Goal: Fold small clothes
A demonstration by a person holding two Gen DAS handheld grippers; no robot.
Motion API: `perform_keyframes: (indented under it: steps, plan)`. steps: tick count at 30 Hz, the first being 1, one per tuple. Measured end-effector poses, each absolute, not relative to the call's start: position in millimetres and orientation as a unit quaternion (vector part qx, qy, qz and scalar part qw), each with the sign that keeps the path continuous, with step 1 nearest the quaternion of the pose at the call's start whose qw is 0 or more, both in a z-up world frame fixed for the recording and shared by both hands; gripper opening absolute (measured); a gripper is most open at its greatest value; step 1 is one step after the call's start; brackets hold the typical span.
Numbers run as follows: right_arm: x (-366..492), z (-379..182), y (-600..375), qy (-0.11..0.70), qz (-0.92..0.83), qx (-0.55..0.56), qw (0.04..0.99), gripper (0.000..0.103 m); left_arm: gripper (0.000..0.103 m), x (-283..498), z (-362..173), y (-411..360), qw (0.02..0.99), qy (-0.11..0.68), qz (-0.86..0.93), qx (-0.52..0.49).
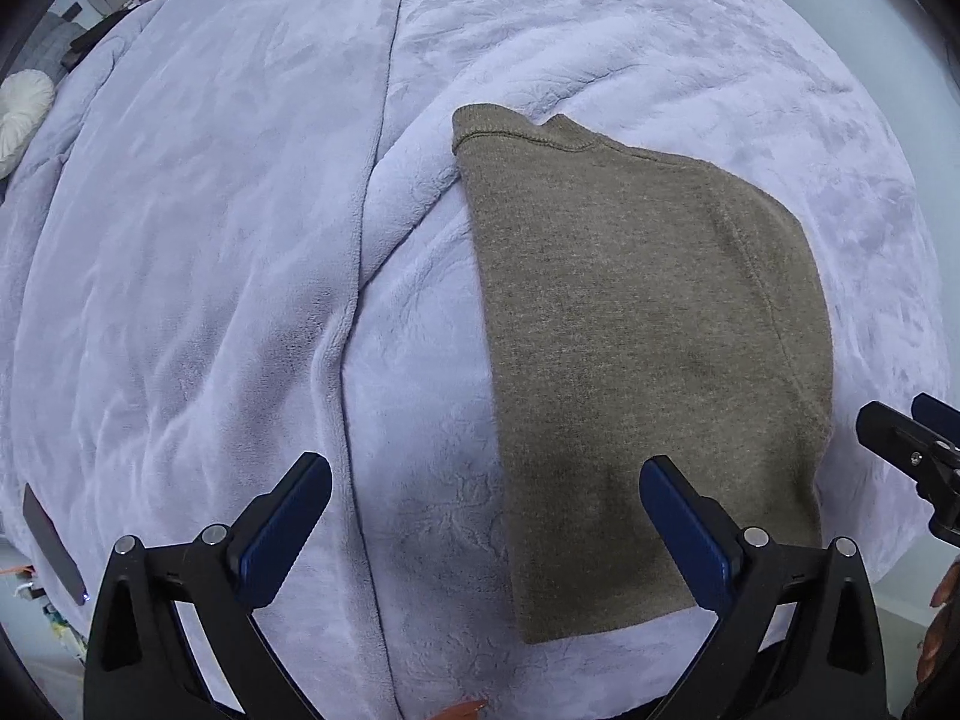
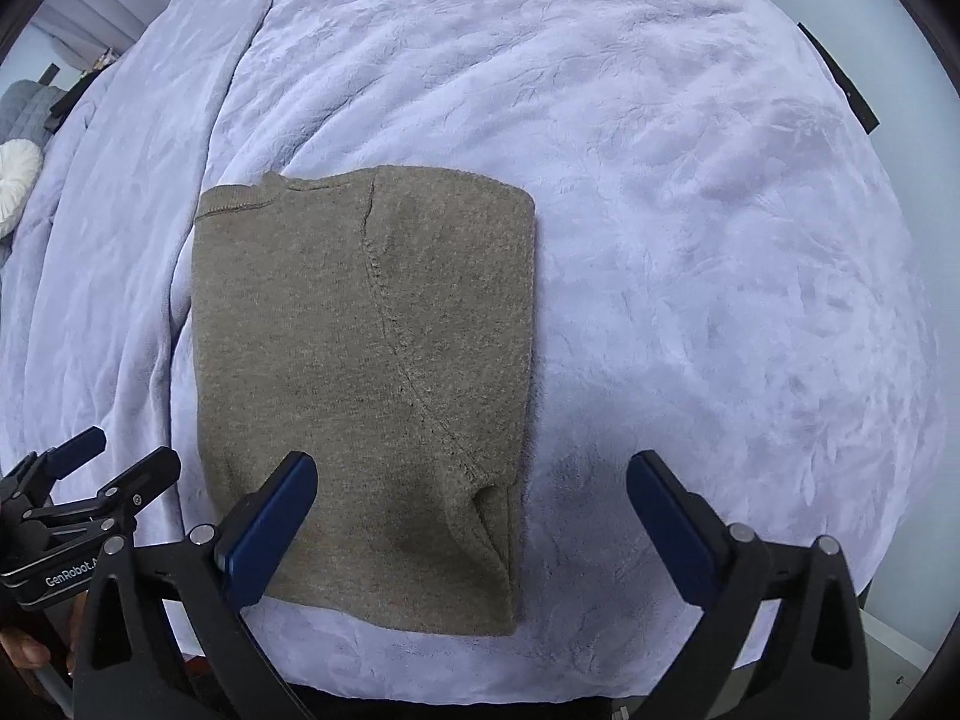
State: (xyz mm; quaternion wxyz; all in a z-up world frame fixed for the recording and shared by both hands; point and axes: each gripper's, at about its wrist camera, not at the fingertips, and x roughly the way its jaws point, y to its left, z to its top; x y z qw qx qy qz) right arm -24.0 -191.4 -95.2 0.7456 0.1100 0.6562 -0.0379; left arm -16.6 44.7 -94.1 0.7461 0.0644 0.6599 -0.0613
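Tongs: my left gripper [image 1: 485, 507] and right gripper [image 2: 471, 504] both stand spread wide with nothing pinched, pointing down over the bed.
Sweater: folded brown sweater [image 2: 366, 372] lies flat beneath me, its near edge under my left gripper's right finger [image 1: 690, 534] and my right gripper's left finger [image 2: 270, 531].
Surroundings: lilac blanket [image 2: 690, 240] spreads around and beyond it; a ridge in the cloth [image 1: 366, 228] runs left of the sweater.
Far: white round cushion [image 1: 21, 114] at the far left edge.
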Motion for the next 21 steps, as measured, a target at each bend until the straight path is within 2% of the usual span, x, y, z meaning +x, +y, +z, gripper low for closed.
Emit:
perform_keyframes:
  steps: [21]
  plan:
    - [-22.9,-103.6,-188.6,0.674,-0.042,0.109,0.729,0.103,0.103,-13.4,-98.4,48.3,0.736,0.673,-0.063,0.044]
